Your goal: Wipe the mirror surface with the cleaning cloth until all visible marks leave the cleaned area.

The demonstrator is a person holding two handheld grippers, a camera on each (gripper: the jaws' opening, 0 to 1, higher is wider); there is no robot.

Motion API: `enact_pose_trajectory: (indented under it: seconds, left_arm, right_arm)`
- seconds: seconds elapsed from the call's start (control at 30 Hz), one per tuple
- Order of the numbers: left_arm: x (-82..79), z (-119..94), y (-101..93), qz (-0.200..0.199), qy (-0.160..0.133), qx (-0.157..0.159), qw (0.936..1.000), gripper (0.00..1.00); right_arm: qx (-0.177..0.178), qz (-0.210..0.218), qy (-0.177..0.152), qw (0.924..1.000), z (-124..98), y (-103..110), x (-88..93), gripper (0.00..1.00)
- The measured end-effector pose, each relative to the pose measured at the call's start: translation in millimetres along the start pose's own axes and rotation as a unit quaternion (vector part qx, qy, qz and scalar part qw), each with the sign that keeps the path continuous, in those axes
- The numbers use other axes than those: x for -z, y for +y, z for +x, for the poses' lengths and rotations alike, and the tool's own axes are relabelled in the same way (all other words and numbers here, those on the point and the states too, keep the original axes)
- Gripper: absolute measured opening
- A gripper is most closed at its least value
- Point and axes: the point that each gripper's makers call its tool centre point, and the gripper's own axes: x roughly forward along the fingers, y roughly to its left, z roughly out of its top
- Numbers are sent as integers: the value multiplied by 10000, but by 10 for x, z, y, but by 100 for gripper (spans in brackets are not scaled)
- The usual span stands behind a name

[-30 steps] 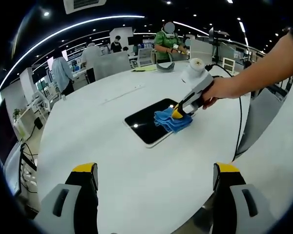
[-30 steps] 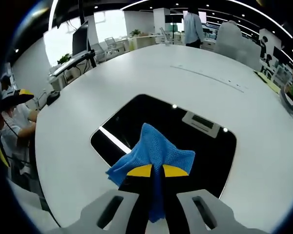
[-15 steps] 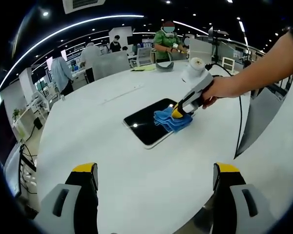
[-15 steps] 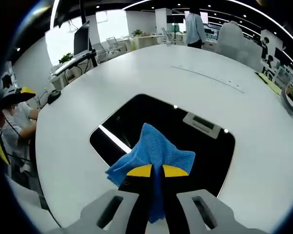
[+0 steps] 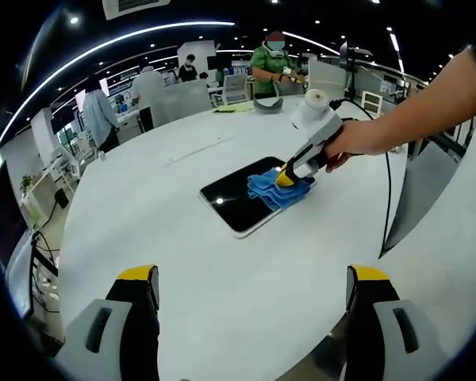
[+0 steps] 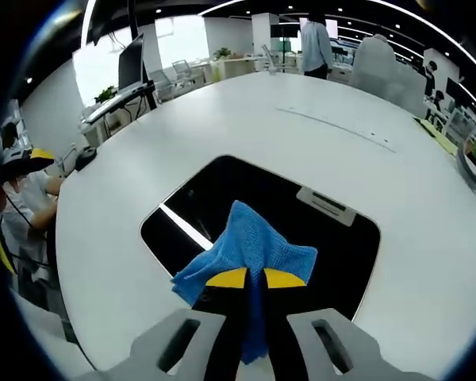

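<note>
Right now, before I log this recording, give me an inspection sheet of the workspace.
Surface: white round table, bare near the left gripper.
Job's things: dark rectangular mirror lying flat; blue woven cleaning cloth resting on it.
Clutter: yellow-green sheet and grey curved object at far edge.
Grippers: left gripper open, off the table; right gripper shut on the cloth.
Cables: black cable trailing from the right gripper.
Surroundings: open office, people at desks.
</note>
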Motion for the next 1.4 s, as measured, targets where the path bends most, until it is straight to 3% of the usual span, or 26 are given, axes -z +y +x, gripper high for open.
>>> enact_pose_trajectory:
  seconds: [1.4]
  left_arm:
    - [101,26,11,-255,61,-55,9996,99]
  right_arm:
    - [40,-36,97,9999,180,-240,-221,2]
